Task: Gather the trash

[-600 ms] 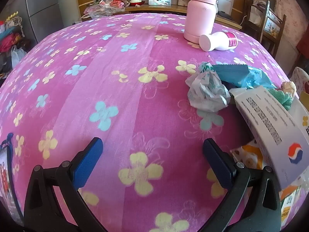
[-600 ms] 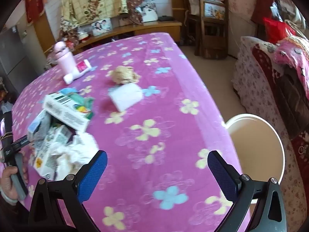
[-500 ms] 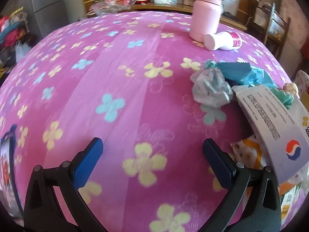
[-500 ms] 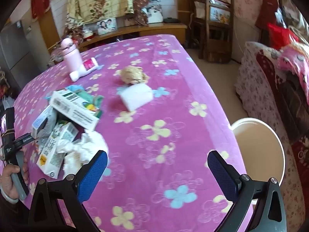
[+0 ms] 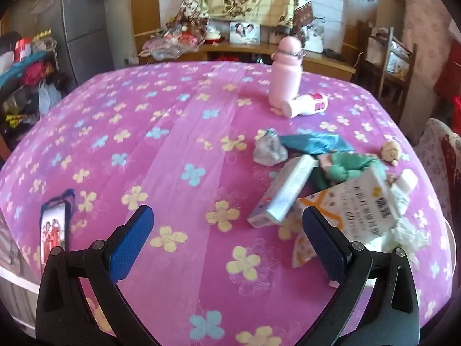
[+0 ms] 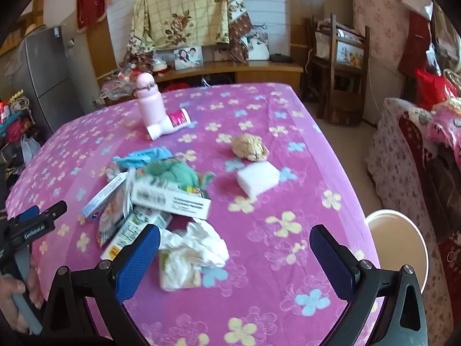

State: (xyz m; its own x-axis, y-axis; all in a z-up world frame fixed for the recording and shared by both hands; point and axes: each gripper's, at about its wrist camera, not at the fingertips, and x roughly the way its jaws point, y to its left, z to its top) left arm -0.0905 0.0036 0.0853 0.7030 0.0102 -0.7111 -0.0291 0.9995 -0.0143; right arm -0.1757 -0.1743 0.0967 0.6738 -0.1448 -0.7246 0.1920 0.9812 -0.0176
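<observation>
A pile of trash lies on the pink flowered tablecloth: cardboard boxes, a long box, crumpled white tissue, a grey paper ball, a teal wrapper and green cloth. My left gripper is open and empty above the cloth, left of the pile. My right gripper is open and empty, with the tissue just inside its left finger. The left gripper also shows in the right wrist view.
A pink bottle stands at the far side with a small white bottle lying beside it. A white sponge block and a tan lump lie right of the pile. A phone lies near the left edge. A round white bin stands beyond the right edge.
Both grippers have pulled back and risen, so more of the table and room shows. The pile of boxes has shifted. Both stay open.
</observation>
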